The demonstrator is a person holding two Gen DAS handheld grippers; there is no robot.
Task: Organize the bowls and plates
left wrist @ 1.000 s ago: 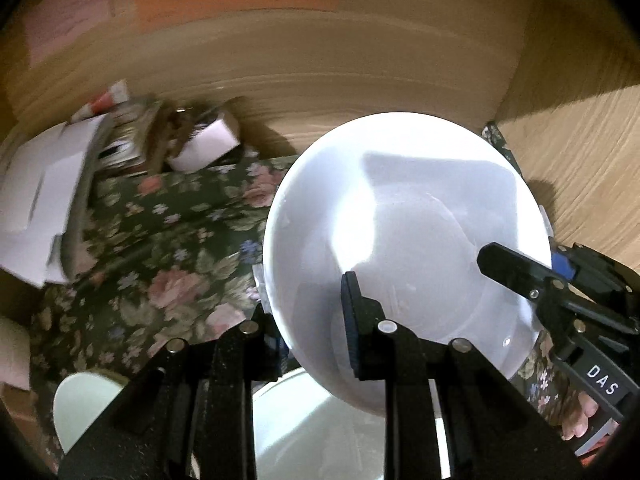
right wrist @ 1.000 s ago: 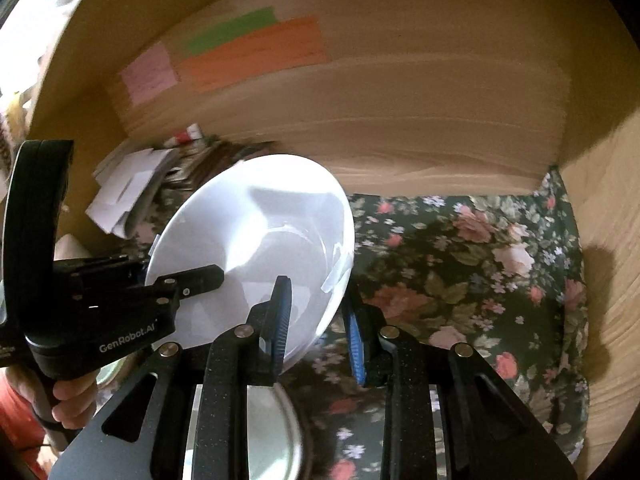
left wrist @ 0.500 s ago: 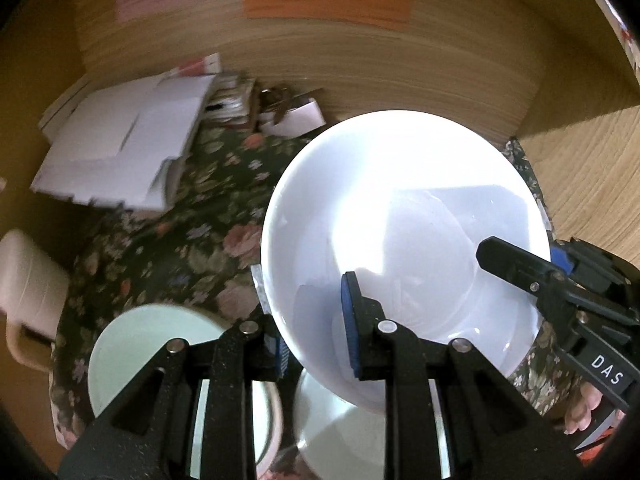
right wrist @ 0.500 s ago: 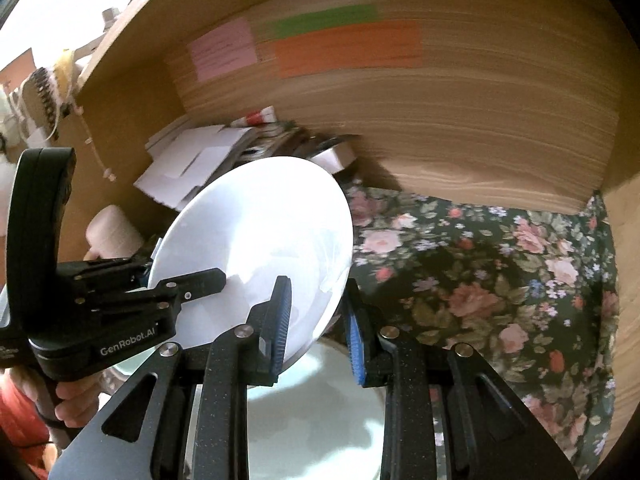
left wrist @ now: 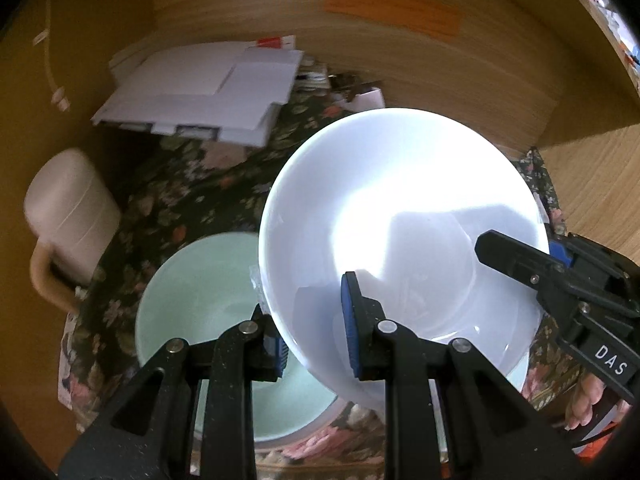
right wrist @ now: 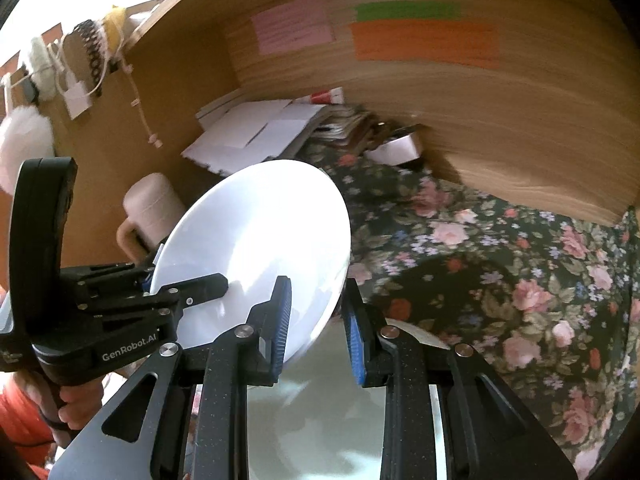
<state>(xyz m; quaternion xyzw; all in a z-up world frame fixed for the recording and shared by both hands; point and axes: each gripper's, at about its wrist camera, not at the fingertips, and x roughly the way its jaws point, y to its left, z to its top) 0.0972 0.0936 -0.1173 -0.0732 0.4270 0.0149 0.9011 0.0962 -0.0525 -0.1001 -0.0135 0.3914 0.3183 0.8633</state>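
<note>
Covering the shelf floor, a floral cloth (right wrist: 500, 264) shows its bare right half only in the right wrist view; the left wrist view shows only its left part (left wrist: 180, 200). One white bowl (left wrist: 400, 240) is held above the cloth, tilted, its opening facing toward the left gripper's side, its rim seen as a narrow ellipse from the right (right wrist: 260, 248). Two pale green dishes lie under it: a green bowl (left wrist: 200, 300) at left, plain only in the left view, and a plate (right wrist: 340, 420) seen large beneath the right gripper. One paper stack (left wrist: 200, 92) and one cream mug (left wrist: 68, 208) stand at the back left. Three coloured notes (right wrist: 424, 40) are on the back wall. The left gripper (left wrist: 316, 336) is clamped on the white bowl's near rim. The right gripper (right wrist: 318, 328) is clamped on the opposite rim.
</note>
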